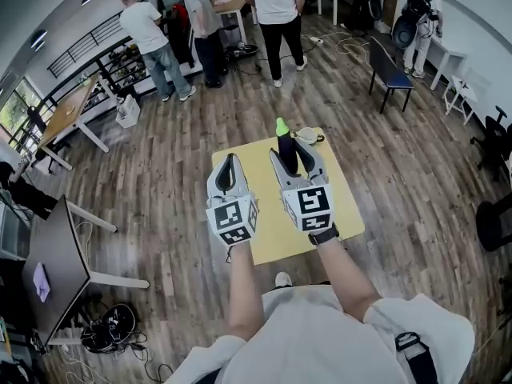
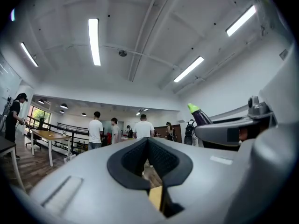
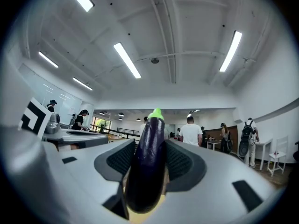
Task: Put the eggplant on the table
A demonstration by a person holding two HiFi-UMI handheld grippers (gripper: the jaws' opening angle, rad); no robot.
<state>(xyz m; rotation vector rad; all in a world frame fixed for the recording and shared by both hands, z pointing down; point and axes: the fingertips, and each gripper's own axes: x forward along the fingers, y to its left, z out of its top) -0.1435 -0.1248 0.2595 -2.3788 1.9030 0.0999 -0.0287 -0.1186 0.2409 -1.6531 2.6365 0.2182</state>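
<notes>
My right tool [image 1: 293,155] grips the dark purple, green-capped eggplant [image 3: 148,167], stem forward, over the yellow square counter [image 1: 272,224]; left tool [image 1: 231,160] closed, empty

The yellow counter [image 1: 268,238] is bare across its left and near parts. 1 small white object [image 1: 308,137] sits at its far edge; 3 people [image 1: 276,6] stand well beyond.

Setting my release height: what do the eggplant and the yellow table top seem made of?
The eggplant: probably moulded plastic or rubber, a toy; uniform glossy purple skin, flat lime-green cap. The table: smooth matte yellow board, perhaps laminate; no grain or glare shows.
</notes>
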